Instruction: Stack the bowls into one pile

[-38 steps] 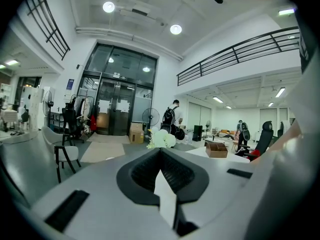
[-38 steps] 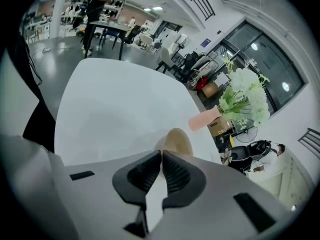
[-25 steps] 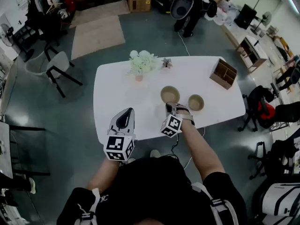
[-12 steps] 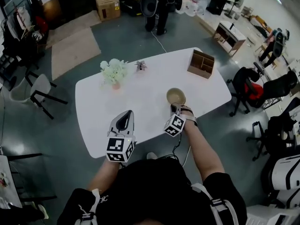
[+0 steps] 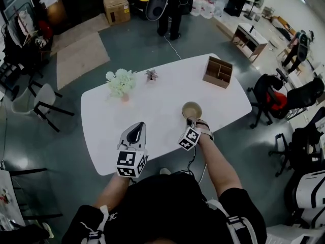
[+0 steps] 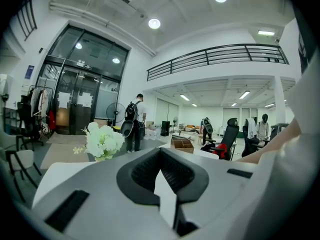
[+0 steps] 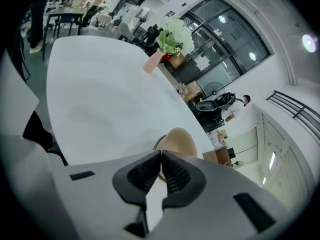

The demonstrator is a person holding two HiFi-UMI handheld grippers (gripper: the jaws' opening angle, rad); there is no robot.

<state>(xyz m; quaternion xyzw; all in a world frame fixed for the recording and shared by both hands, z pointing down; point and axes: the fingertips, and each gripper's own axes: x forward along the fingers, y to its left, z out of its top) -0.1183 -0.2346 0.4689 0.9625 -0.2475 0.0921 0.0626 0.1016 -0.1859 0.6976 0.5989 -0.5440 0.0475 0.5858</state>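
At the tips of your right gripper (image 7: 161, 153) the two jaws are pressed together, and nothing shows between the pads. Just beyond them sits the pile of bowls (image 7: 176, 141), a tan bowl nested inside a second rim. From the right gripper view you cannot tell whether the tips touch that rim or stop just short of it. In the head view this gripper reaches in from the near side of the white table (image 5: 152, 111), its nose right at the pile's near edge, with your forearm trailing back over the table's edge.

Your left gripper (image 6: 160, 151) is closed too, jaws meeting at the tips with only bare tabletop showing through the narrow slot behind them. It is over the near edge of the table, well apart from the pile and to its left.

Further out, a bunch of white flowers (image 5: 121, 81) stands at the far left of the table, with a small plant (image 5: 151, 74) just beside it. A wooden organiser (image 5: 219, 71) stands at the far right corner. Office chairs and people fill the room around the table.
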